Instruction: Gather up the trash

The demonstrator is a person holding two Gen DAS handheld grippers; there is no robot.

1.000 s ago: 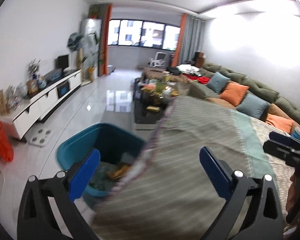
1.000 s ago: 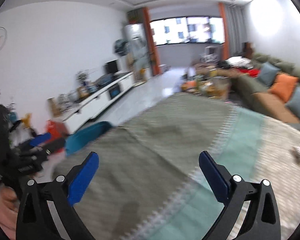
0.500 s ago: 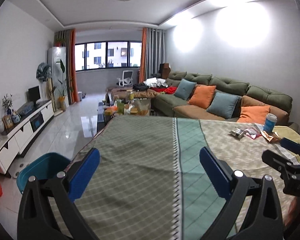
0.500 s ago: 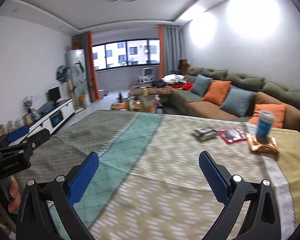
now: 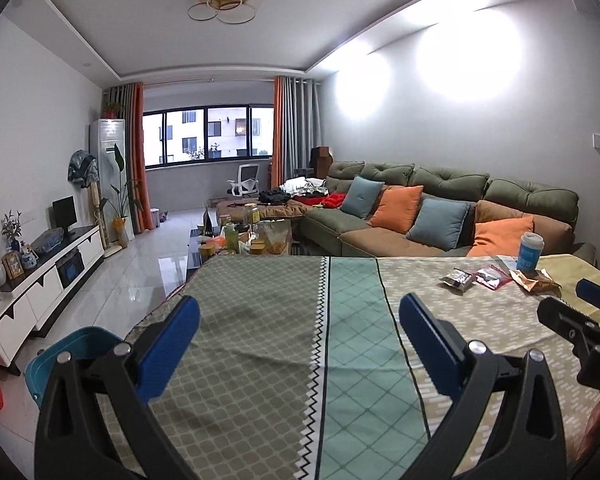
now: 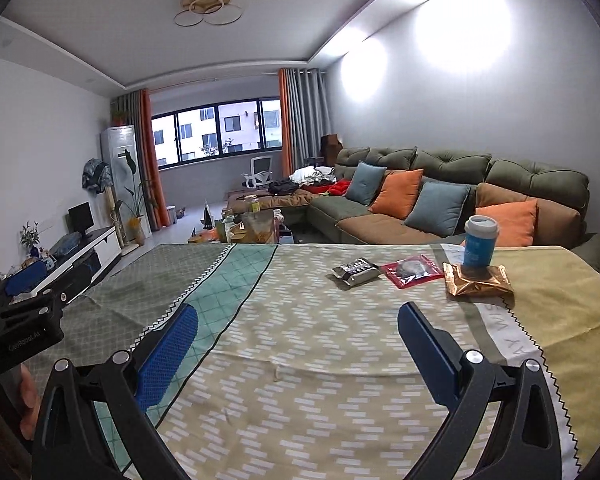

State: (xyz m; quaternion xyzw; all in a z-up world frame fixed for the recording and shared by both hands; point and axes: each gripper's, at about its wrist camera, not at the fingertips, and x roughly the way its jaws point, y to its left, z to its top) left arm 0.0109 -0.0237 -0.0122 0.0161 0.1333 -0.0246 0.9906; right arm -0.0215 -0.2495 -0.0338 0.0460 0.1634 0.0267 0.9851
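Two grippers, left [image 5: 299, 342], right [image 6: 298, 350], jaws wide, wrappers [image 6: 410, 270] beyond

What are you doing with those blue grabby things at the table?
A person holds two grippers over the table to collect trash. Both the left gripper and right gripper are open and empty. Ahead lie a silver wrapper, a red packet and a gold bag with a blue cup on it. A teal bin waits on the floor.
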